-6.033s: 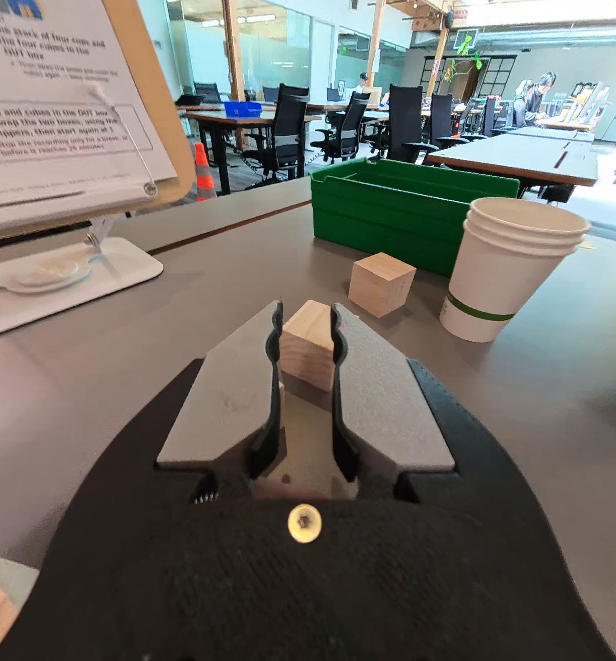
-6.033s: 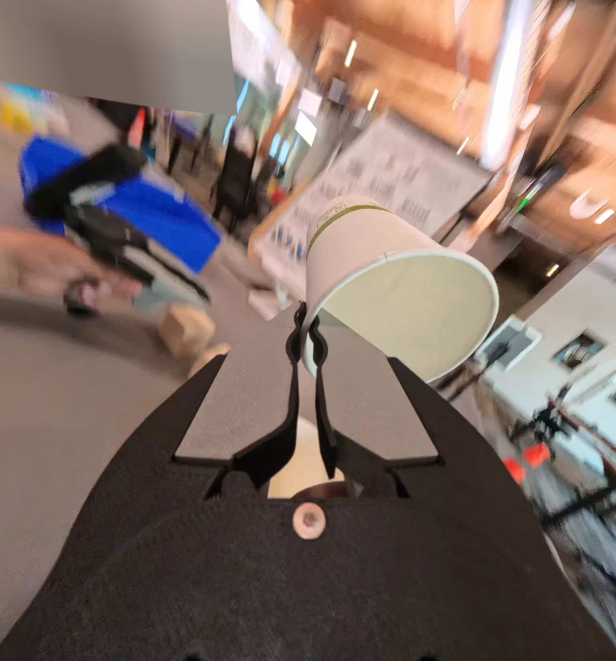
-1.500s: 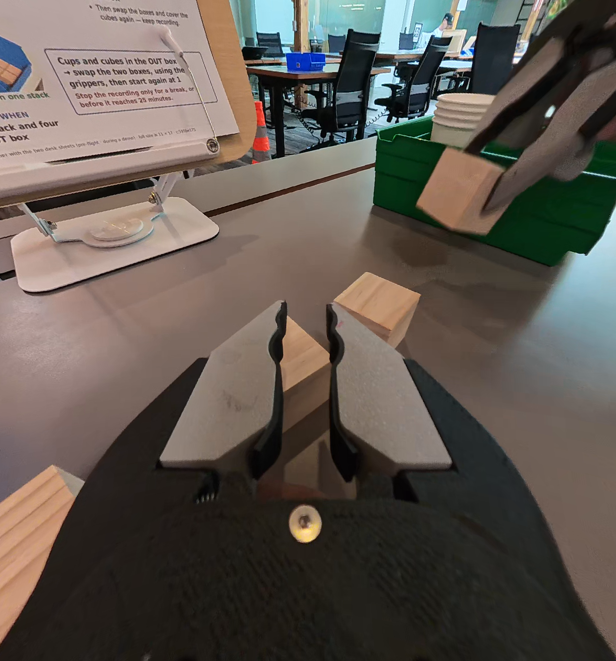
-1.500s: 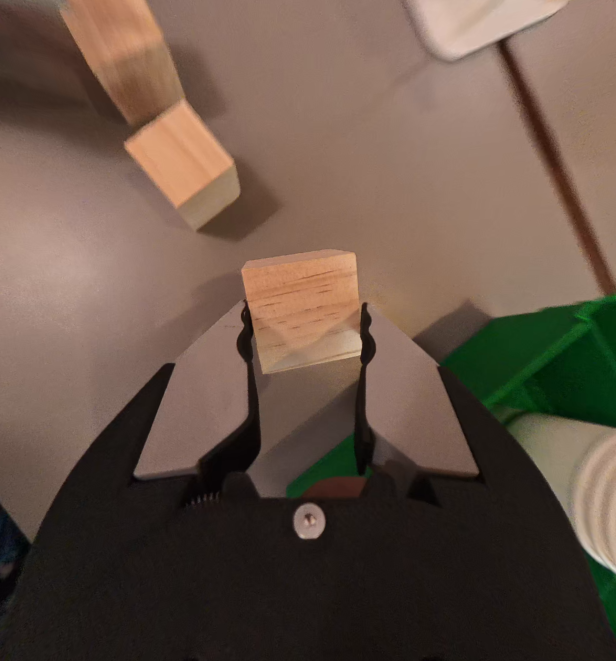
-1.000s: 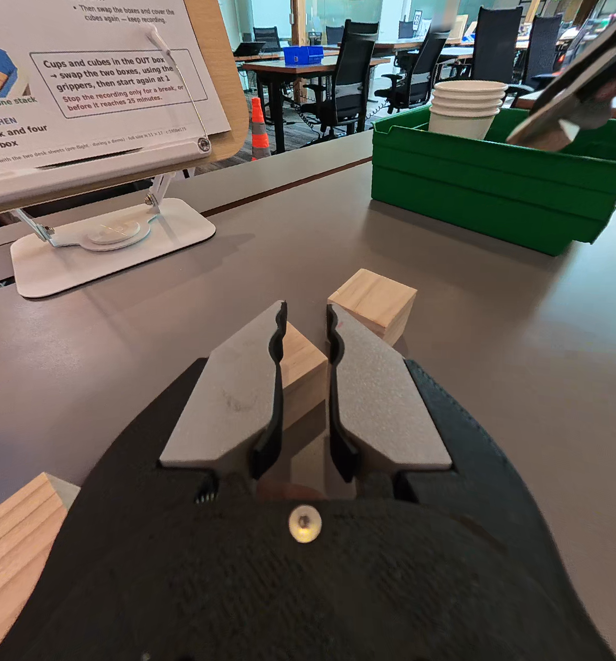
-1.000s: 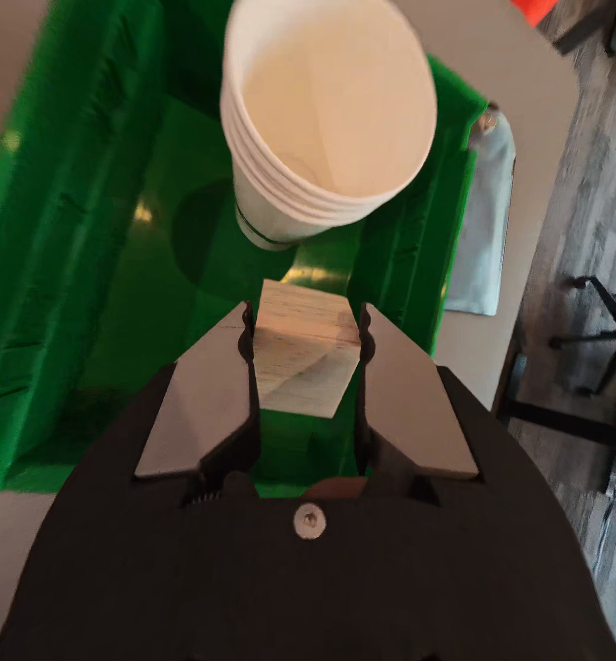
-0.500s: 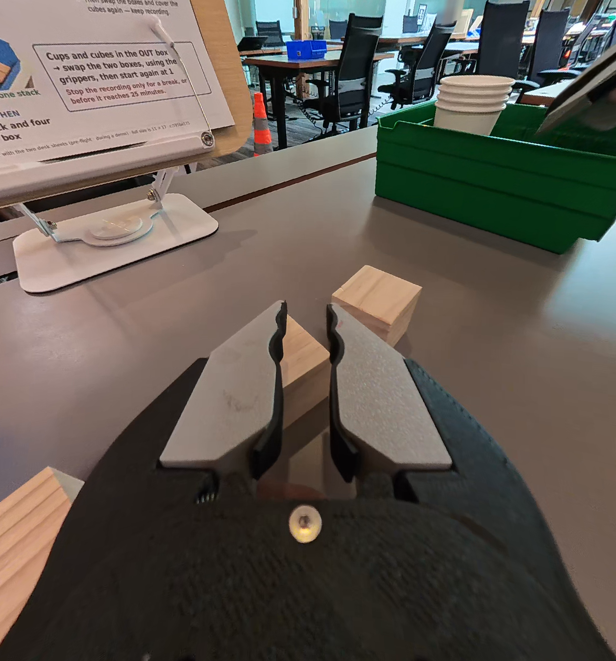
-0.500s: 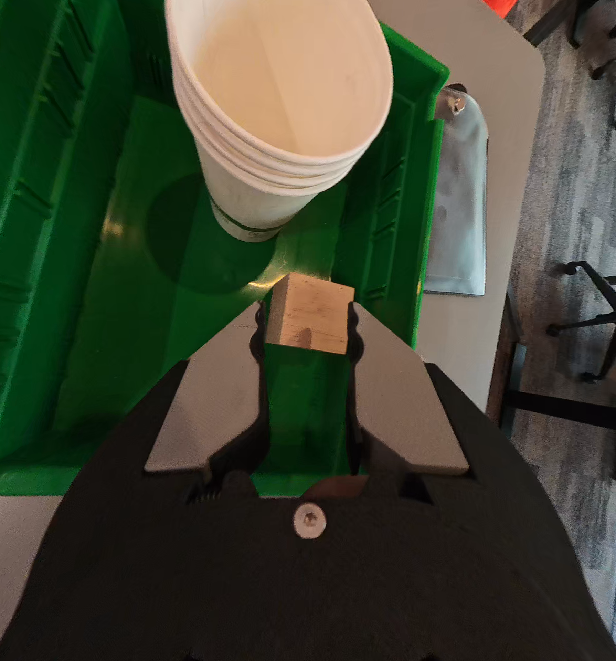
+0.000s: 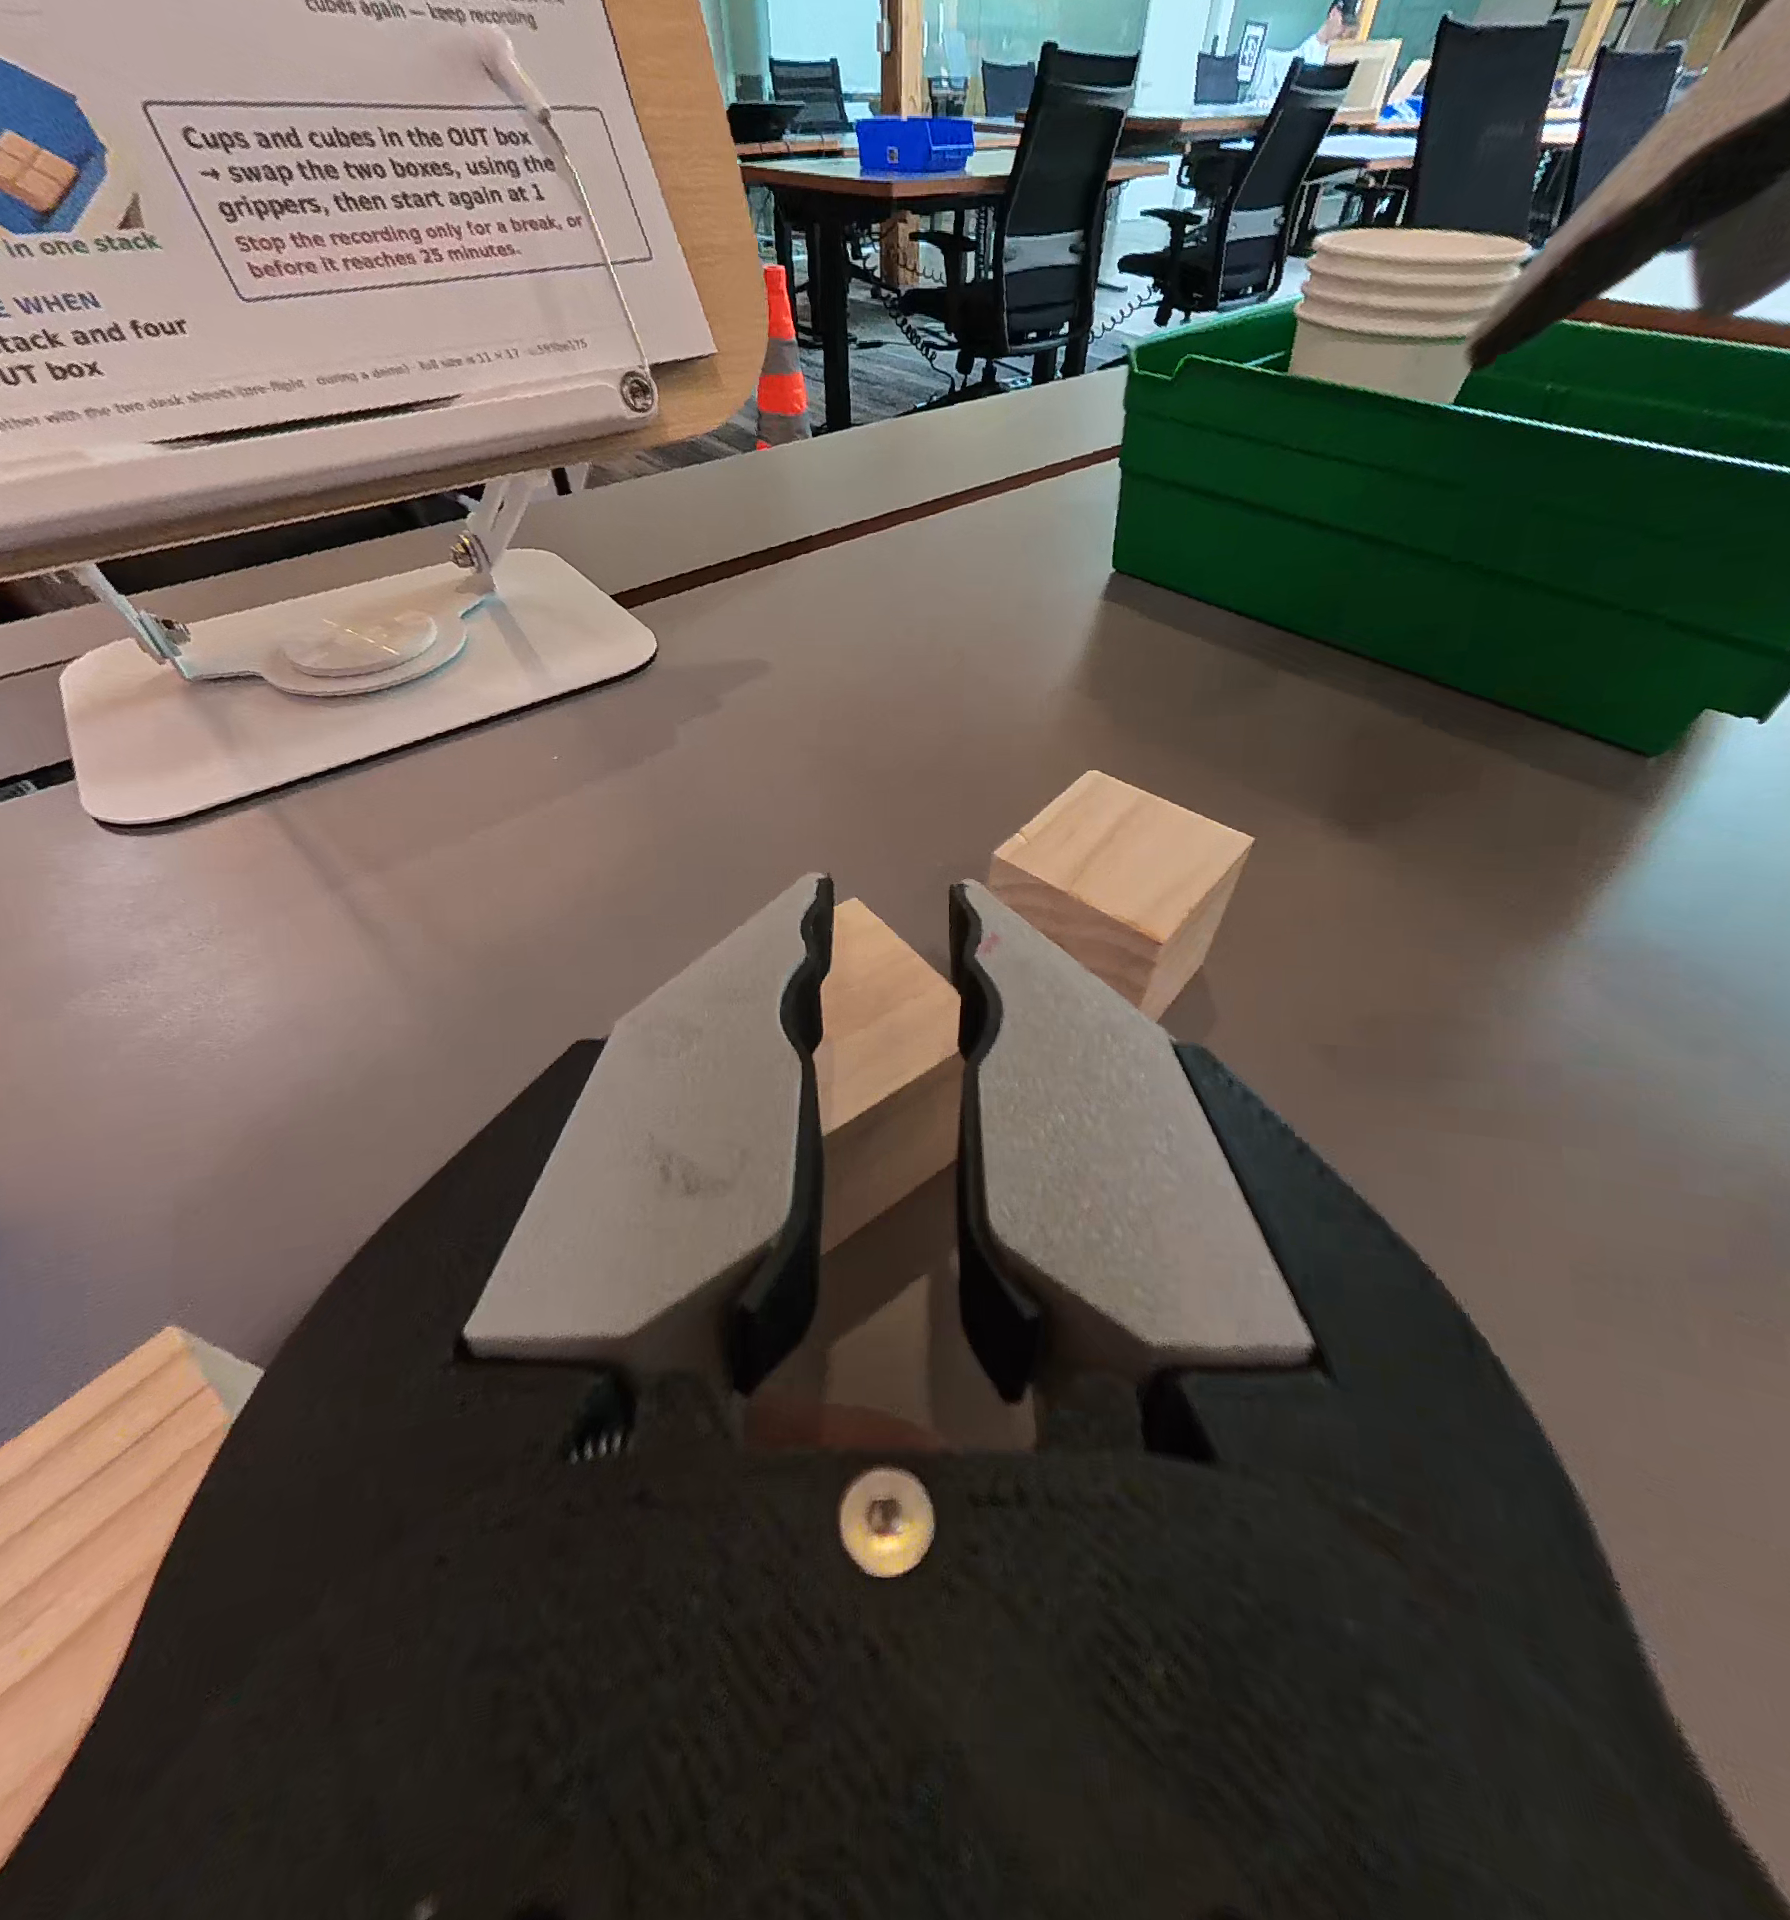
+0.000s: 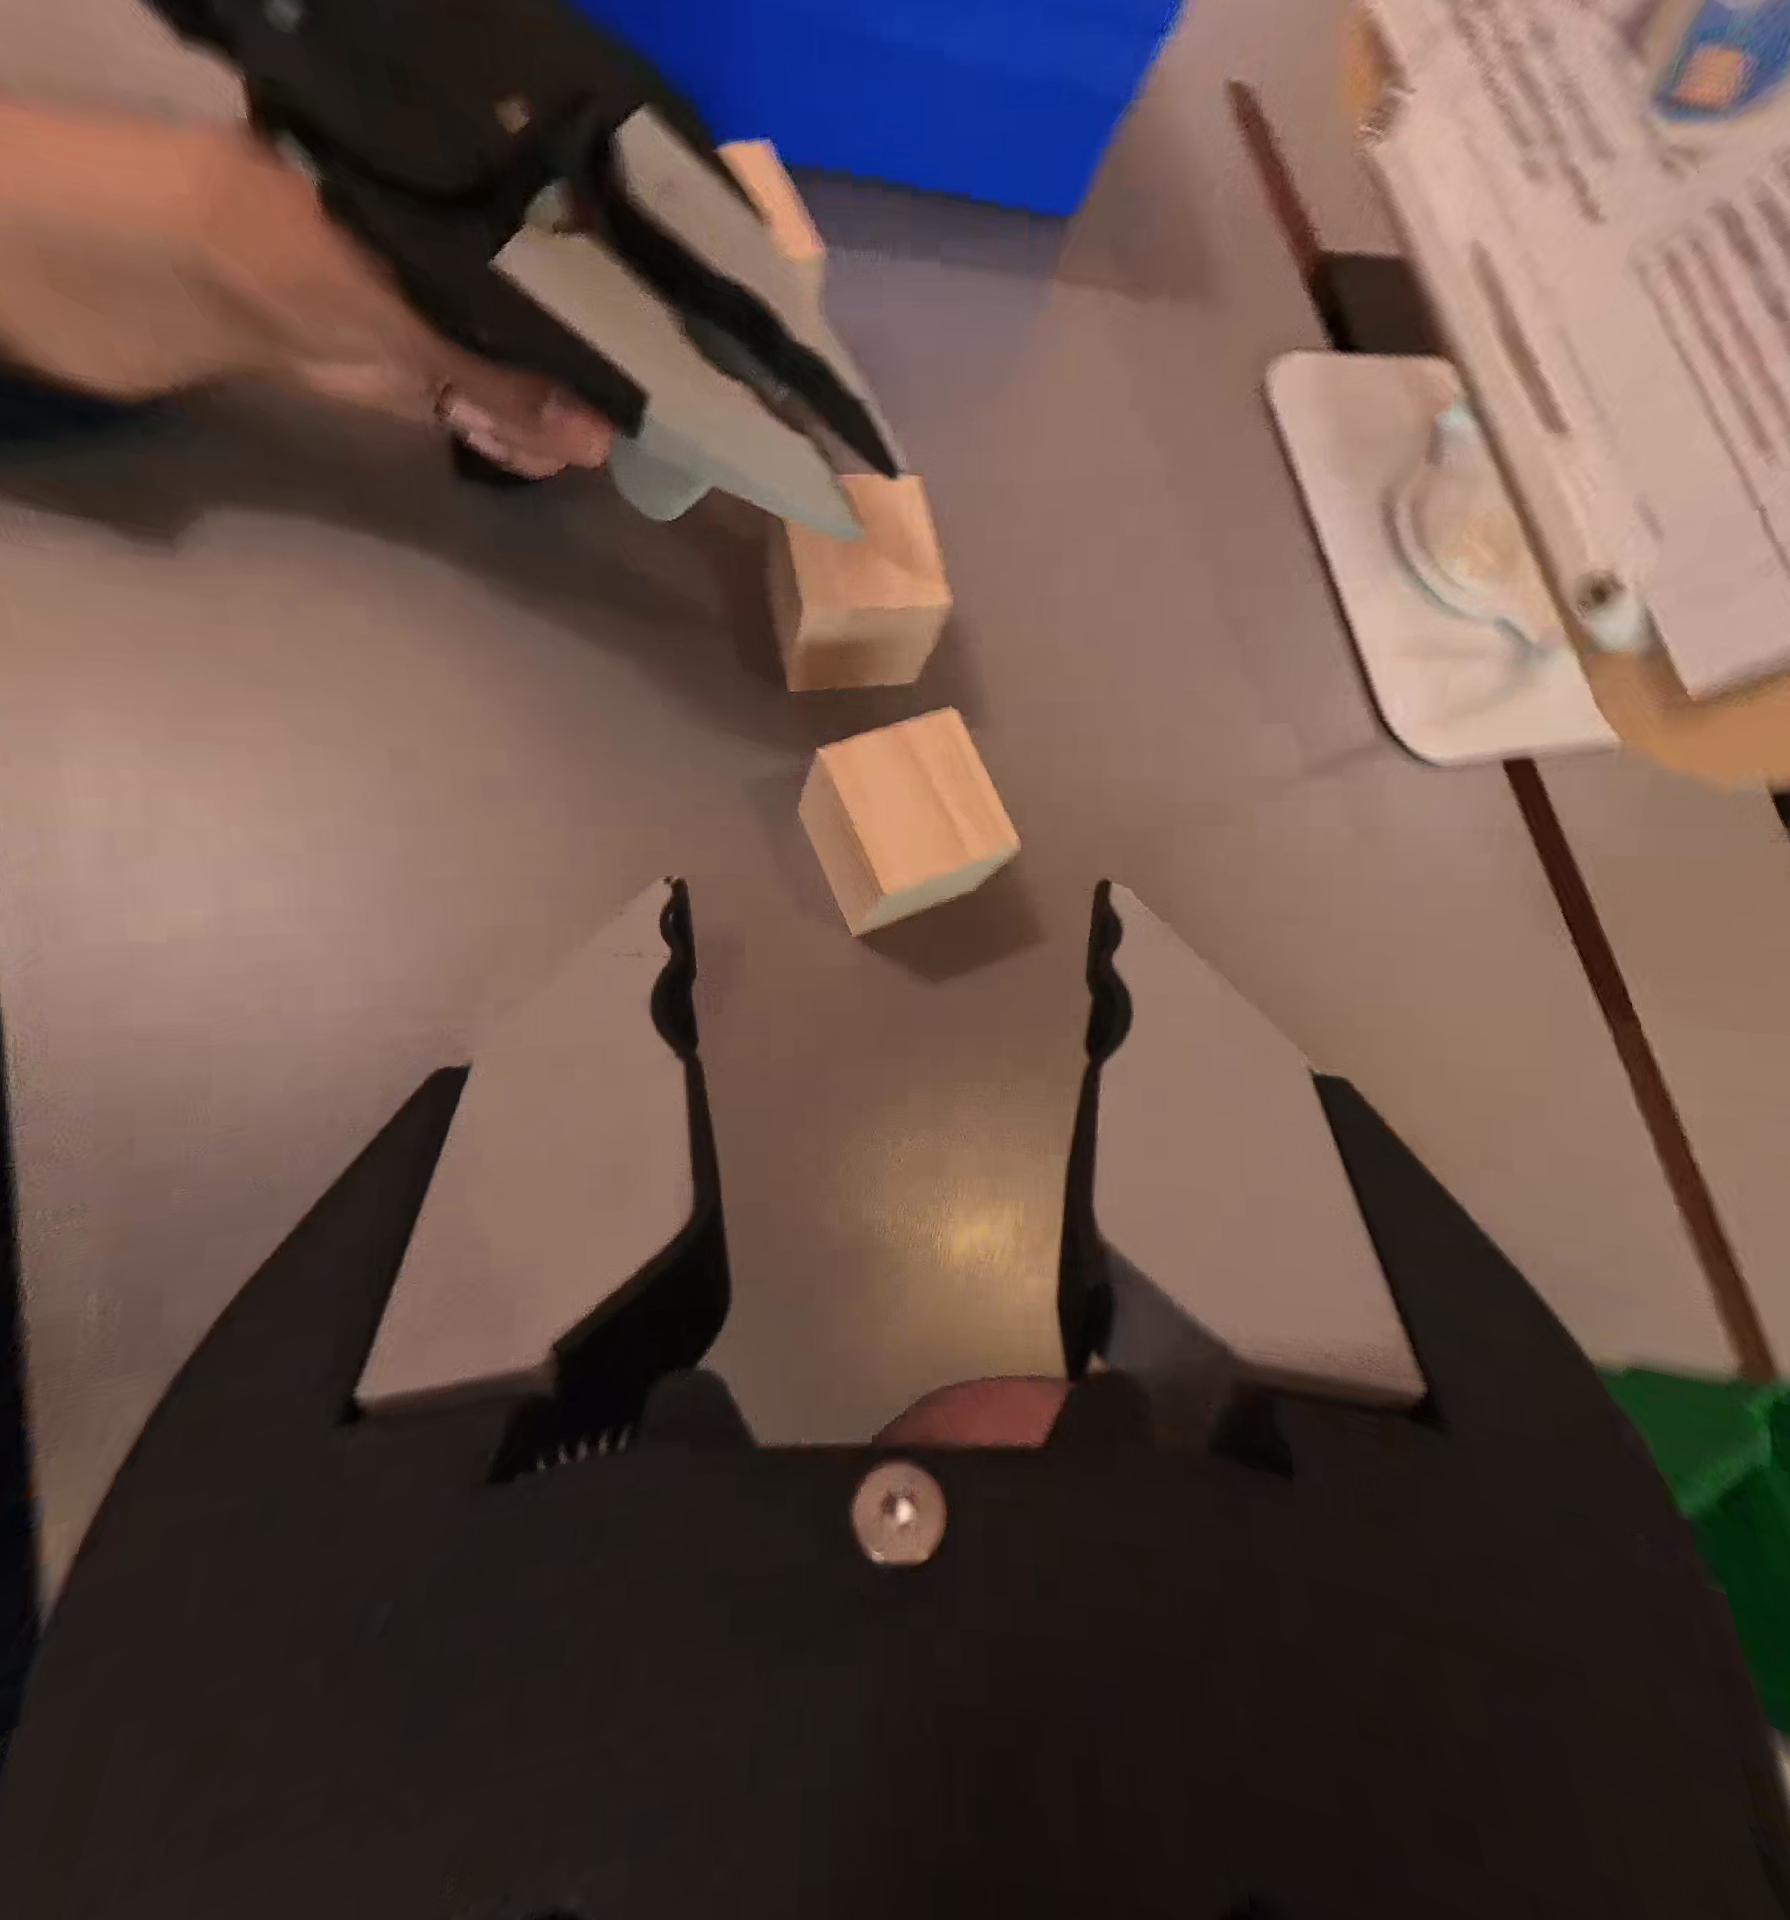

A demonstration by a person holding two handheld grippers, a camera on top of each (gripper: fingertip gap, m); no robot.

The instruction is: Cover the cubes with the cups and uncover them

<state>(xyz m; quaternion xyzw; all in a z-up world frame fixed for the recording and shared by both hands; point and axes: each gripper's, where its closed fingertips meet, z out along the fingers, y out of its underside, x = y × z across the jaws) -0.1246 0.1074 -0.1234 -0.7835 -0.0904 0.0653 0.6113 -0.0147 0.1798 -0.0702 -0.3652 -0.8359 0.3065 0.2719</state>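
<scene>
Table (image 9: pixel 455 935), grey and broad, carries everything, and places here are given from the green bin (image 9: pixel 1493 540) at its far right. Inside the bin stands the nested stack of white cups (image 9: pixel 1390 312), so no cube is covered now. A white stand (image 9: pixel 351 665) with a printed sheet sits well to the bin's left. Nearer than the bin, out on the open table, lie two wooden cubes: the free cube (image 9: pixel 1119 883) closest to the bin, and just beyond it the gripped cube (image 9: pixel 880 1018).

The left gripper (image 9: pixel 886 914) has its jaws drawn narrow around the gripped cube; the left pad seems to lie against it, while a slight gap shows at the right pad, so I cannot tell whether it truly pinches. The right gripper (image 10: pixel 886 904) is spread wide with nothing between its fingers, hovering between the bin and the free cube.

Judging from this, the risk is collision: the two cubes sit close, so a wide-open reach for the free cube could knock the other or strike the left gripper's fingers.
</scene>
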